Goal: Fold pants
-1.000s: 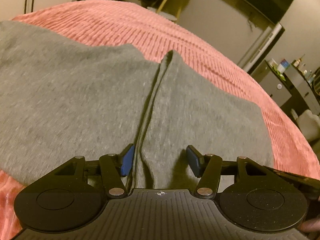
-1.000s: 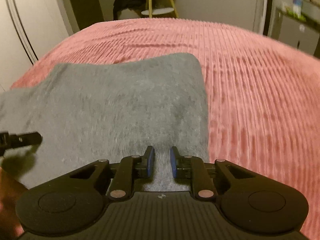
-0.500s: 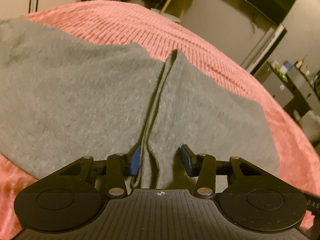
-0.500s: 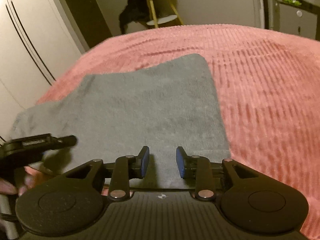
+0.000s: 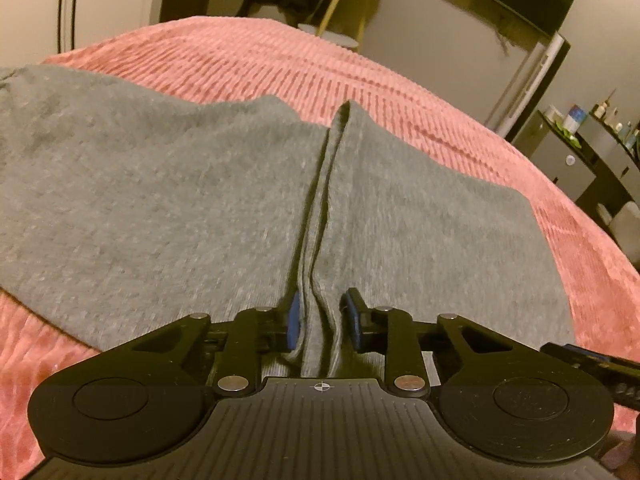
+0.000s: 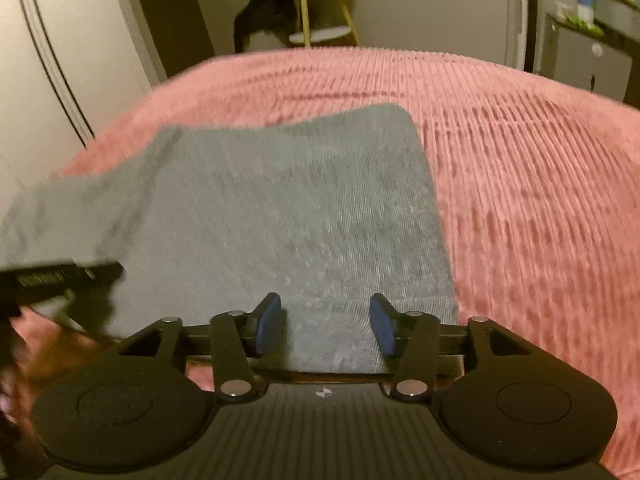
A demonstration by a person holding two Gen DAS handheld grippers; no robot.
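Note:
Grey pants (image 5: 160, 200) lie flat on a pink ribbed bedspread (image 5: 280, 64). In the left wrist view a raised fold ridge (image 5: 324, 208) runs from the far edge down to my left gripper (image 5: 322, 320). Its jaws stand narrowly apart on either side of the ridge, with cloth between the pads. In the right wrist view the pants (image 6: 300, 208) show a folded grey panel. My right gripper (image 6: 326, 326) is open over the near edge of the cloth, holding nothing. The left gripper's body (image 6: 56, 280) shows at the left edge.
The bedspread (image 6: 520, 200) extends to the right of the pants. A yellow stool (image 6: 320, 12) with dark cloth stands beyond the bed. A dark cabinet with bottles (image 5: 592, 148) stands at the right. White wardrobe doors (image 6: 48, 80) are at the left.
My left gripper's jaws have narrowed around the fold ridge. My right gripper's jaws have opened wide from nearly shut and the gripper has drawn back slightly.

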